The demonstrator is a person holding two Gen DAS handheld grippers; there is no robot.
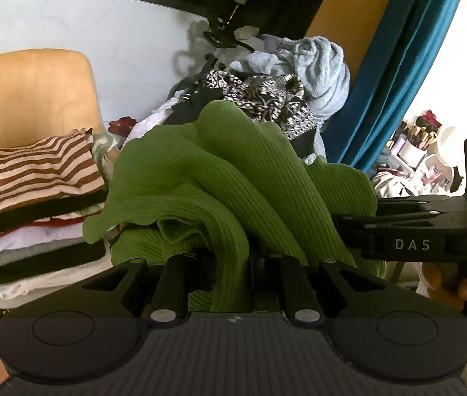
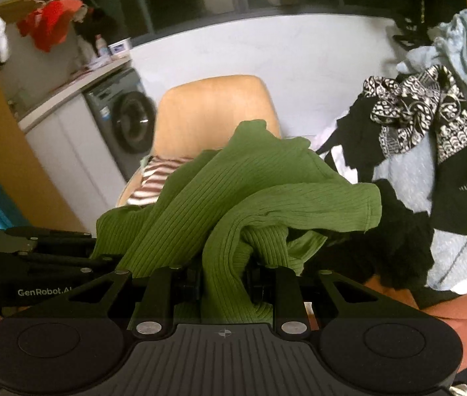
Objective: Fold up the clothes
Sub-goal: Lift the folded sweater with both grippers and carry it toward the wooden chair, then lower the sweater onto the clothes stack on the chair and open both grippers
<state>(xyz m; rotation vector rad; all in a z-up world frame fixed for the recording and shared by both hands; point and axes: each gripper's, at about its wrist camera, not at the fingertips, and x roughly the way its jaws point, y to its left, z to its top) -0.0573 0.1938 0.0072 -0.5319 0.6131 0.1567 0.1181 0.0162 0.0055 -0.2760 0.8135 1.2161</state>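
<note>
**Operator:** Green ribbed top (image 1: 220, 178) is bunched between both grippers. My left gripper (image 1: 230, 260) is clenched on a fold of it at the bottom centre of the left wrist view, and my right gripper (image 2: 225, 274) is clamped on another fold at the bottom centre of its own view. It hangs crumpled in front of the wooden chair (image 2: 215, 105), with the folded stack (image 1: 32, 198), striped piece on top, at the left of the left view.

**Observer:** What worries you?

**Operator:** I'd say each grip has a wad of cloth, not a clean edge. If I pull the grippers apart, a layer could slip out and the top would drop onto the unsorted pile (image 2: 431, 138) at the right. It could also drag over the stack and knock it askew.

**Observer:** Anything you can't see?

**Operator:** The fingertips are buried in fabric, so I can't tell which part I hold: hem, sleeve or shoulder. The chair seat is hidden under the stack, and I can't make out what the pile rests on. The edges are blurred.
</note>
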